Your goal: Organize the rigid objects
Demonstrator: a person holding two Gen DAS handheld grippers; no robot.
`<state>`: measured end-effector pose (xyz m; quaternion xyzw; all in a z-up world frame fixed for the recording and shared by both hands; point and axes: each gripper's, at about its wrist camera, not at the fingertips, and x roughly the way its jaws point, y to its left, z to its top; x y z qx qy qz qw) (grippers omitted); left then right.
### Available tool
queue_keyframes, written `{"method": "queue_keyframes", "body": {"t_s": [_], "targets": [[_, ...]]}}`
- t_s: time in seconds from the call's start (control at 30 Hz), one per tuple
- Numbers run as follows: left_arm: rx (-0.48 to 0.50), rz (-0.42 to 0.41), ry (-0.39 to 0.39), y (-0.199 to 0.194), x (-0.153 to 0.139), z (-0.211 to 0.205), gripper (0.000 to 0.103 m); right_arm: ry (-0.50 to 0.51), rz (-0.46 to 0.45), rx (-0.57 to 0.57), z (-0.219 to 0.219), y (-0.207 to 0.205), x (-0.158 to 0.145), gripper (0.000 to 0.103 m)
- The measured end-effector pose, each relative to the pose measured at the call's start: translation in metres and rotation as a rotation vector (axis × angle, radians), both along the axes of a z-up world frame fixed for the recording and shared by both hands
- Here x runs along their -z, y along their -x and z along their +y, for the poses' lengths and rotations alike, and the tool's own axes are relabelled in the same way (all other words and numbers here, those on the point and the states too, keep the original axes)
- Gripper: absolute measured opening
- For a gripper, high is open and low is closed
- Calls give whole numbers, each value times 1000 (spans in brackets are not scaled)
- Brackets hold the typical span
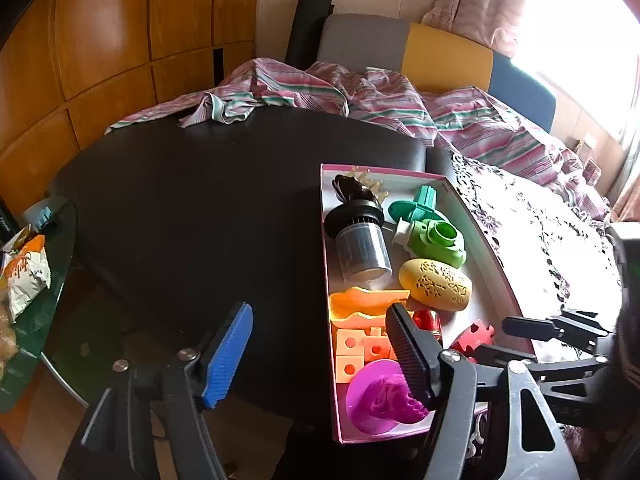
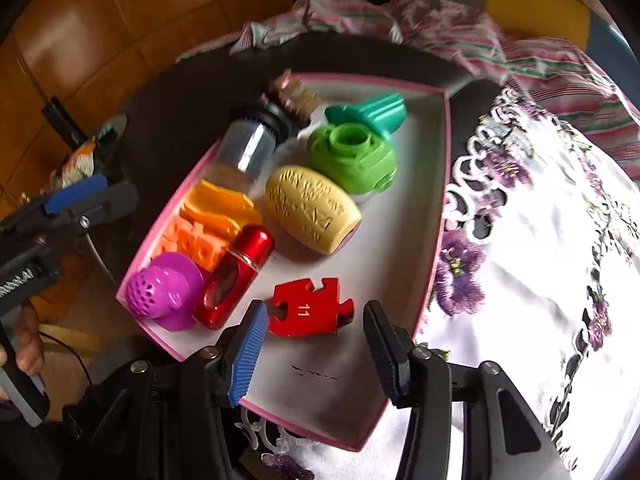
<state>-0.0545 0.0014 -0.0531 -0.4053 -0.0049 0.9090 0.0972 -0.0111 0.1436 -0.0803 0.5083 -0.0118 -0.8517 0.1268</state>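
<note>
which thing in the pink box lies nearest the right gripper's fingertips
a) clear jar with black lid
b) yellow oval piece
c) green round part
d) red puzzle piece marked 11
d: in the right wrist view the red puzzle piece lies on the floor of the pink box just ahead of the right gripper, whose jaws stand apart and empty.

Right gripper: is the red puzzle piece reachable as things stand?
Probably yes. The right gripper stands open just short of the red puzzle piece, which lies flat on the pink box floor with nothing over it; the red bottle sits close beside it.
</note>
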Motion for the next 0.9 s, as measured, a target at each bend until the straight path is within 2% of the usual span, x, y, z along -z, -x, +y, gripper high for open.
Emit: {"method": "queue_keyframes", "body": {"t_s": [0.13, 0.2, 0.3, 0.33, 0.53, 0.7, 0.9], "targets": [[-13, 28, 7, -4, -6, 1, 84, 8, 77, 78, 7, -10, -14, 51], [-24, 40, 12, -7, -9, 2, 94, 0, 121, 122, 7, -15, -20, 51], [-31, 63, 3, -13, -14, 2, 98, -29, 180, 172, -3, -14, -30, 51], [-33, 72, 4, -15, -16, 3, 103, -34, 194, 188, -7, -18, -33, 51], [-40, 105, -24, -30, -26, 4, 103, -35, 227, 252, -13, -22, -38, 51], [-116, 107, 59, -35, -28, 9, 103, -47, 234, 250, -18, -24, -39, 51], [-141, 143, 31, -44, -33, 1, 103, -62, 256, 244, -24, -26, -43, 51]]}}
